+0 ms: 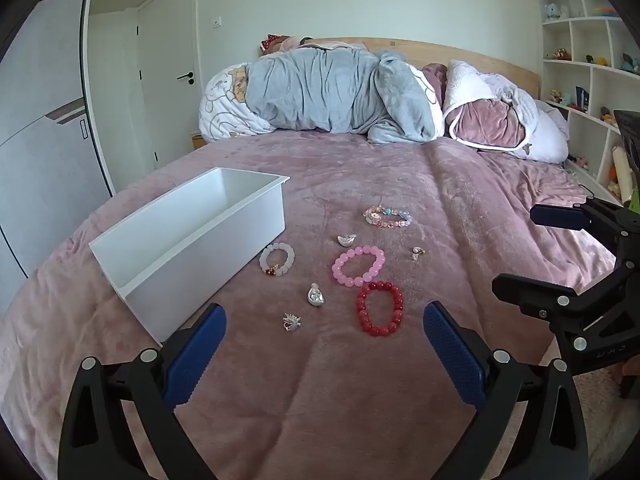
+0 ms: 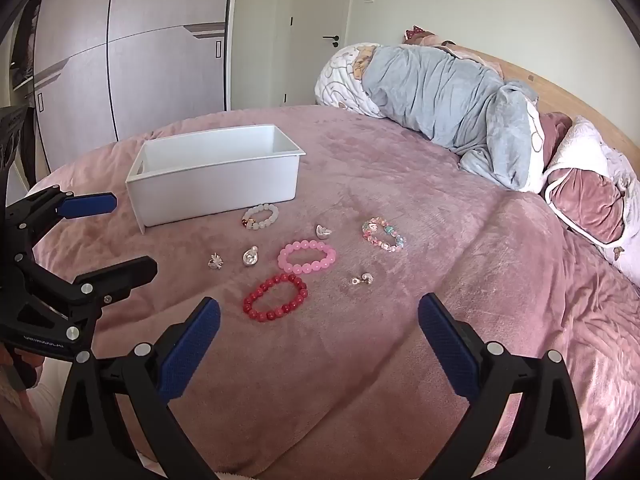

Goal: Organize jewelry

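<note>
Since nothing sits in the white bin [image 1: 188, 236] yet, every piece is loose on the pink blanket [image 2: 460, 320]. Red bead bracelet [image 2: 275, 297] lies nearest both grippers, ahead and a bit left of the right gripper [image 2: 319, 320], ahead and between the fingers of the left gripper [image 1: 325, 330]. In the left view its oval runs away from the camera. Pink bracelet [image 2: 307, 256] just beyond it, nearly touching. White bracelet [image 1: 277, 259] sits just beside the bin's long wall. Pastel bracelet [image 2: 383, 233] farthest right. Small silver charms [image 1: 316, 295] scattered between, a tiny one [image 2: 362, 279] right of the pink bracelet. Both grippers hover above the bed, jaws spread wide, holding nothing. Bin is left of the jewelry, so the left gripper is likely nearer for drop-offs. Small charms may sink into the plush and be hard to pinch.
</note>
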`<state>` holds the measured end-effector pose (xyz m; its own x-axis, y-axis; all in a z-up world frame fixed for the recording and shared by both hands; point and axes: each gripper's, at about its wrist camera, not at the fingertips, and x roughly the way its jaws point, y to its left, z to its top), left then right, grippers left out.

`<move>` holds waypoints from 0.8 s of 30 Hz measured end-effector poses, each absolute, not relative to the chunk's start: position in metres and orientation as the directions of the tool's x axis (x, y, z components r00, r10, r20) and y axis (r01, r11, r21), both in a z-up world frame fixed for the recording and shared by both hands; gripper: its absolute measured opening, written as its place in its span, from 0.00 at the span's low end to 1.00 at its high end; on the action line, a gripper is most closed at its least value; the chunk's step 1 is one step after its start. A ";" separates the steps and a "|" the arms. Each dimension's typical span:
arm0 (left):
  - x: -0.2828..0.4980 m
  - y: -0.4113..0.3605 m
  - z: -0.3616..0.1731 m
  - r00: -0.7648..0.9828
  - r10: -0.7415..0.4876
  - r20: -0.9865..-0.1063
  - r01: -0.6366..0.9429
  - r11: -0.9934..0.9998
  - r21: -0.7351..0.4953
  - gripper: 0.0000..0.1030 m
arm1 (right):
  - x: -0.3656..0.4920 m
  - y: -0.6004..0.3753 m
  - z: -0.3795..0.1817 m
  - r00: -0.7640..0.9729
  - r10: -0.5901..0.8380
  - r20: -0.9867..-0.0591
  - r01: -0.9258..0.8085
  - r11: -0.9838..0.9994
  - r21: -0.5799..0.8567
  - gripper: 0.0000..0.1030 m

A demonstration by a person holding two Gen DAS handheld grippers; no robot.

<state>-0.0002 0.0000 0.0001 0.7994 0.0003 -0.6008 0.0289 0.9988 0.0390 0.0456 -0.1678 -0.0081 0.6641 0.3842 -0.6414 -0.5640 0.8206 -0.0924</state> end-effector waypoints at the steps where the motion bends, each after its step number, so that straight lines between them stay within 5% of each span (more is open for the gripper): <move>1: 0.000 0.000 0.000 0.799 0.003 -0.602 0.027 0.999 0.041 0.97 | 0.046 -0.168 -0.008 0.662 0.386 -0.642 -0.565 0.821 -0.088 0.95; 24: -0.005 -0.001 0.006 0.813 -0.002 -0.582 0.026 0.999 0.033 0.97 | 0.044 -0.169 -0.005 0.668 0.398 -0.629 -0.569 0.818 -0.086 0.95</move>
